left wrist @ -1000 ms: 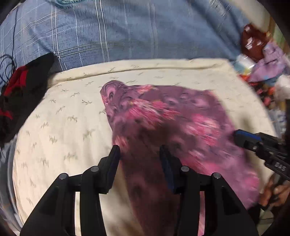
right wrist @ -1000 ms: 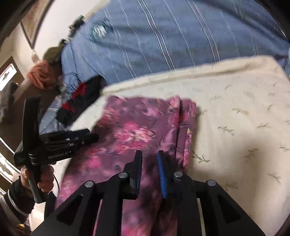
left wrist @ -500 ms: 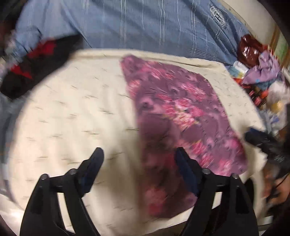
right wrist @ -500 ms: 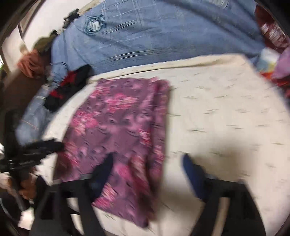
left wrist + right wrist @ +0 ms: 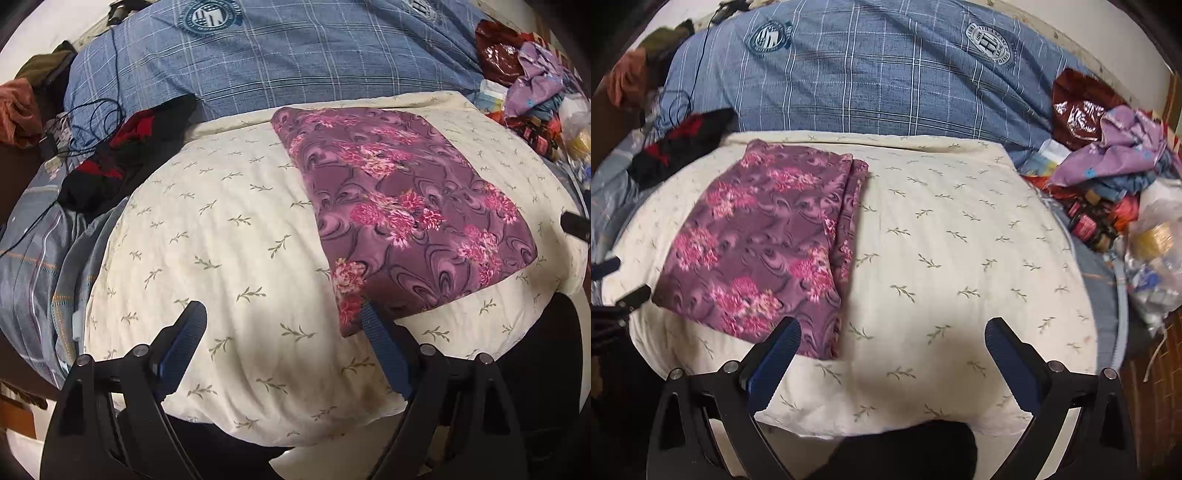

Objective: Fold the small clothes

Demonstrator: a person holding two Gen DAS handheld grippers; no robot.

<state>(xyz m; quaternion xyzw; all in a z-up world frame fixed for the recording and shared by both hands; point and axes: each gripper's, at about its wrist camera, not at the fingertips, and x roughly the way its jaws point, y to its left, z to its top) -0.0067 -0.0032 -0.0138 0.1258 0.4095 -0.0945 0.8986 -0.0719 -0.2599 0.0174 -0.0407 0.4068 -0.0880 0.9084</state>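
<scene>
A folded purple cloth with pink flower print (image 5: 406, 206) lies flat on a cream pillow sprigged with small green leaves (image 5: 229, 236), its stacked edges showing along one side in the right wrist view (image 5: 768, 243). The left gripper (image 5: 284, 325) hangs above the pillow's near edge, its blue-padded fingers spread wide and holding nothing; the right-hand finger sits just at the cloth's near corner, though contact cannot be told. The right gripper (image 5: 890, 336) is likewise wide apart and empty, its left-hand finger over the cloth's near edge, the other over bare pillow (image 5: 960, 258). Behind lies a blue checked bedcover with round crests (image 5: 886, 74).
</scene>
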